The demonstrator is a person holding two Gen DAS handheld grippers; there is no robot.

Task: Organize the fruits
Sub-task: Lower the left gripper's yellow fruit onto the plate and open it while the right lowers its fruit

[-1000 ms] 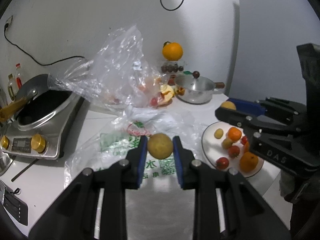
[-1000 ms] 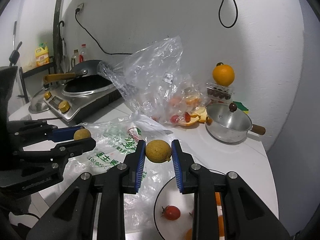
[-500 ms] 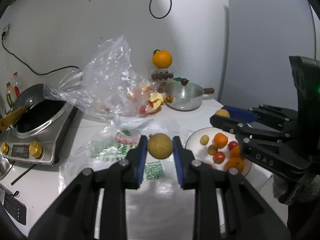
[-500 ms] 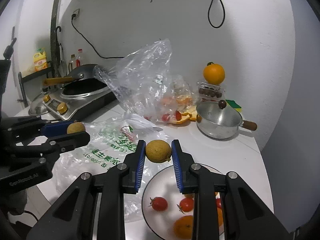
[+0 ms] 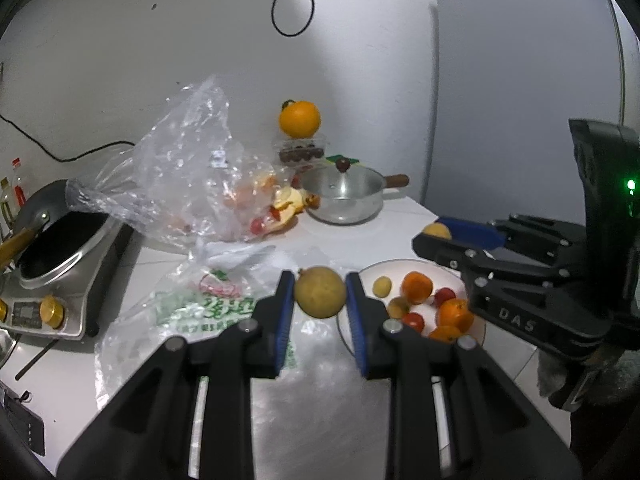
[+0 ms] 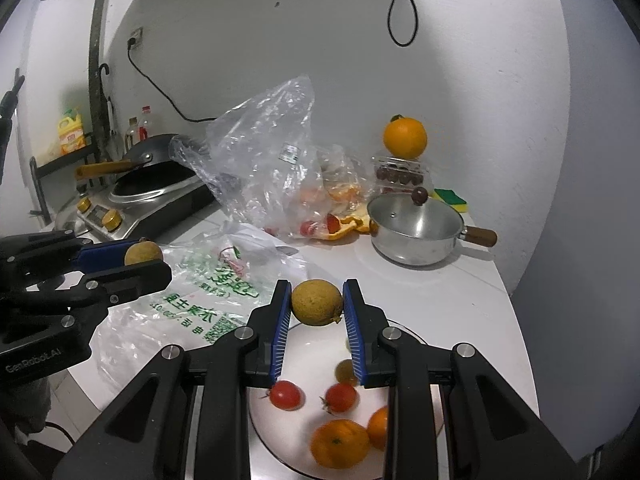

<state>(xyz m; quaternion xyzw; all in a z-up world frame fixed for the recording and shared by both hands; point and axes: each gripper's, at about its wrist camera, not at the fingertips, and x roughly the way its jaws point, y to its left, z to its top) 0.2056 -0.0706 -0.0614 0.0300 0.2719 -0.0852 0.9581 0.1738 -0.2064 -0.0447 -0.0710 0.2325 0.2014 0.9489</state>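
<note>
While pinched between blue pads, each round yellow-brown fruit held clear of the table (image 5: 360, 248).

Left claw (image 5: 320, 300): narrowed to the width of its fruit, both pads pressed against the brownish-yellow fruit (image 5: 320, 292); positioned above the printed plastic bag (image 5: 208, 304), just left of the white plate (image 5: 400, 270). Same claw visible from the side in the right wrist view (image 6: 144, 258), fruit tip showing between its fingers.

Right claw (image 6: 316, 304): likewise closed to fruit width, gripping the yellow fruit (image 6: 316, 302) over the far rim of the plate (image 6: 404, 330). Seen side-on from the left wrist view (image 5: 438, 234).

On the plate: cherry tomatoes (image 6: 285, 395), tangerines (image 6: 340, 442), a small yellowish fruit (image 5: 382, 286).

Behind: crumpled clear bag (image 6: 264, 160) containing fruit, lidded steel saucepan (image 6: 416, 228), large orange (image 6: 405, 138) atop a clear box, wok (image 6: 154, 178) on an induction cooker (image 5: 44, 304).
</note>
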